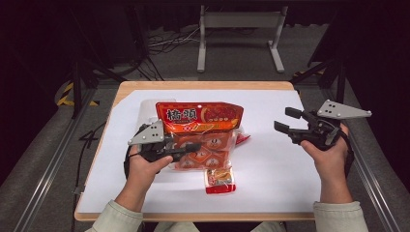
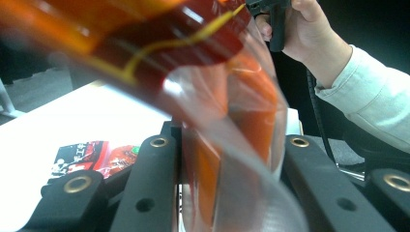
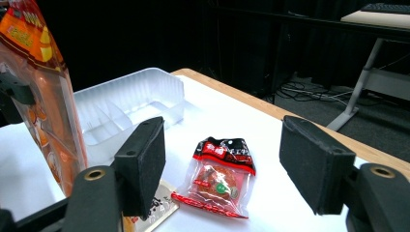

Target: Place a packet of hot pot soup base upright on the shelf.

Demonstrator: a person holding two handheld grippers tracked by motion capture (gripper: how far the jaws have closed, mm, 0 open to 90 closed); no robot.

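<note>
overhead forward view, two close jaw-level views

the big snack bag (image 1: pixel 200 126) stands mid-table (image 1: pixel 270 179), with the plastic tray (image 1: pixel 145 110) behind it at its left. one small packet (image 1: pixel 220 180) lies in front of it, another (image 3: pixel 220 175) just right of it.

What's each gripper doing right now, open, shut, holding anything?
Left gripper: shut on the orange snack bag, holding it up off the table.
Right gripper: open, nothing between its jaws.
</note>
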